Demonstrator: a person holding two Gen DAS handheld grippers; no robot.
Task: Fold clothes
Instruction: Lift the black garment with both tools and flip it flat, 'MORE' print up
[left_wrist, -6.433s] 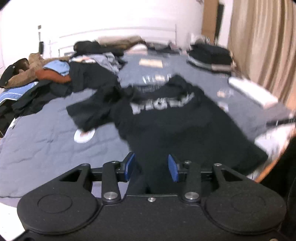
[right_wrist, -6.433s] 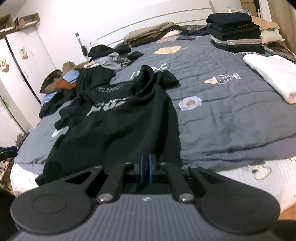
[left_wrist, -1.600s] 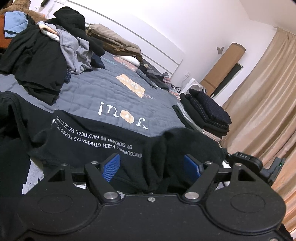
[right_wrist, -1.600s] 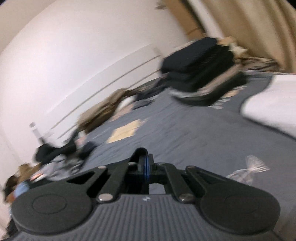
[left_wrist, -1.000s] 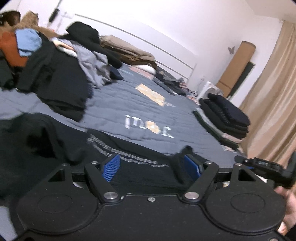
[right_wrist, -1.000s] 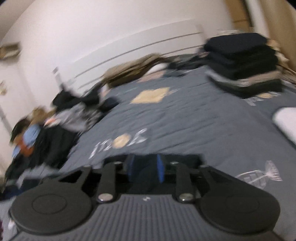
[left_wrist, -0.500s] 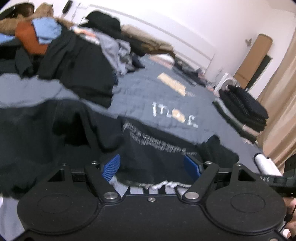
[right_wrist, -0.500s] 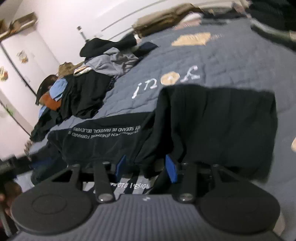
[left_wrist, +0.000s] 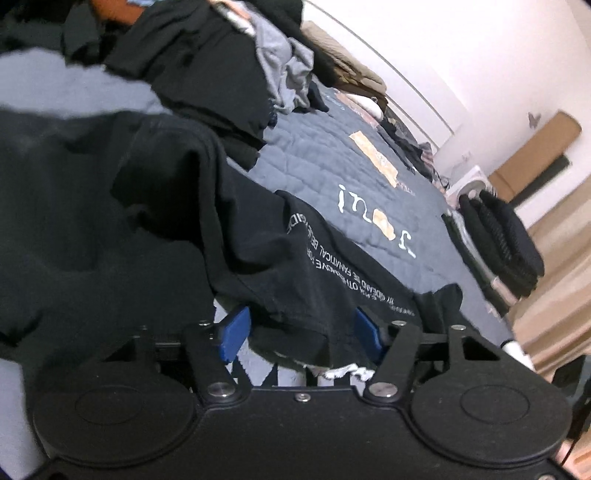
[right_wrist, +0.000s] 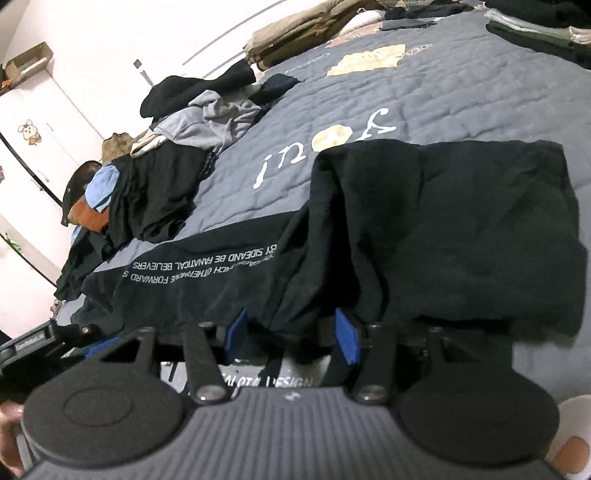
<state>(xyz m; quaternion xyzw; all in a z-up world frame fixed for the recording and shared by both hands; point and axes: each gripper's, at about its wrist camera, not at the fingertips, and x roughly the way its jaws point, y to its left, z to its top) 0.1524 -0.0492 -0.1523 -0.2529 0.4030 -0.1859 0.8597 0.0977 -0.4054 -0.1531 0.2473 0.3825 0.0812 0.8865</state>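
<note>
A black T-shirt (left_wrist: 155, 236) lies spread on the grey bed (left_wrist: 373, 192), near the front edge. The left tongs (left_wrist: 301, 330) are closing, with shirt cloth between the blue pads but not pinched. The right tongs (right_wrist: 291, 334) are opening, spread around a fold of shirt.

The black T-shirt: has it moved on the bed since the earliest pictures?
Yes. The black T-shirt now lies spread nearer the quilt's "joui" lettering, its printed edge almost reaching it.
</note>
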